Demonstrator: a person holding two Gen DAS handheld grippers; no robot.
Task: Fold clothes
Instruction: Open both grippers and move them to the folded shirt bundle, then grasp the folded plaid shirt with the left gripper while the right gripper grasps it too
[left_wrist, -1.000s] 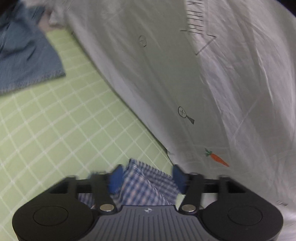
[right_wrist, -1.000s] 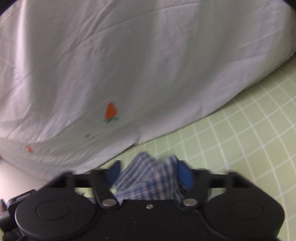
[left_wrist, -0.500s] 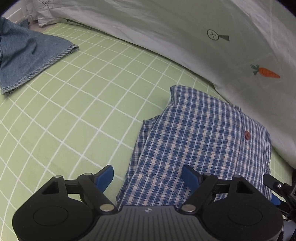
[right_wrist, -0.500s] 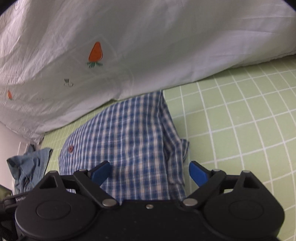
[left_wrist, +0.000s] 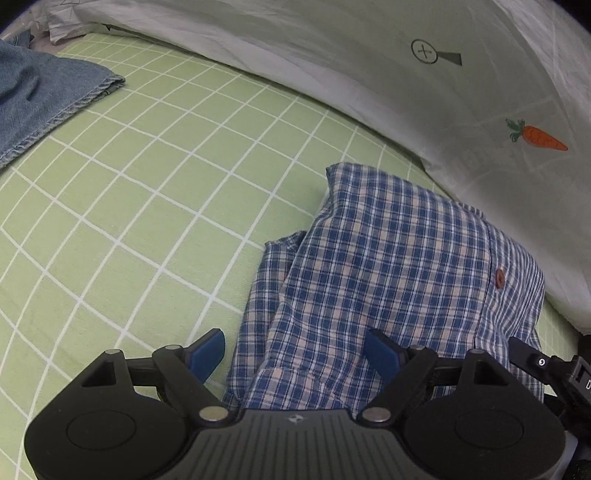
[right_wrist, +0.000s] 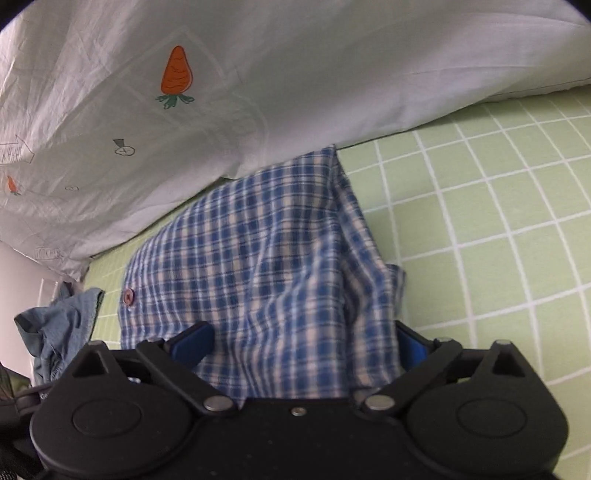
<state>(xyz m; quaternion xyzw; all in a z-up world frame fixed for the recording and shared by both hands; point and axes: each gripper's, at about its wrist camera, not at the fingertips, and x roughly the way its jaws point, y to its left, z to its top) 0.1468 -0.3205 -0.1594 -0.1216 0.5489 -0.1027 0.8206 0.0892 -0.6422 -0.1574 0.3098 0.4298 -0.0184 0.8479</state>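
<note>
A blue-and-white checked shirt (left_wrist: 406, 258) lies folded on the green checked bed sheet (left_wrist: 129, 184), close against a white duvet. My left gripper (left_wrist: 295, 352) hovers over the shirt's near left edge. Its blue pads are spread wide, with cloth lying loosely between them and not pinched. In the right wrist view the same shirt (right_wrist: 266, 251) fills the middle. My right gripper (right_wrist: 301, 345) is over its near edge with the jaws opening. The cloth lies between the pads, and the pads do not press on it. A part of the right gripper (left_wrist: 535, 362) shows at the left view's right edge.
The white duvet (left_wrist: 406, 92), printed with carrots (right_wrist: 176, 74), is bunched along the far side of the shirt. A blue denim garment (left_wrist: 44, 96) lies at the far left of the sheet and appears crumpled (right_wrist: 59, 332) in the right wrist view. Green sheet (right_wrist: 498, 221) stretches to the right.
A second ago both grippers held bunched shirt cloth up against the duvet. Both have come down, their jaws have spread, and the shirt now lies flat on the sheet.
</note>
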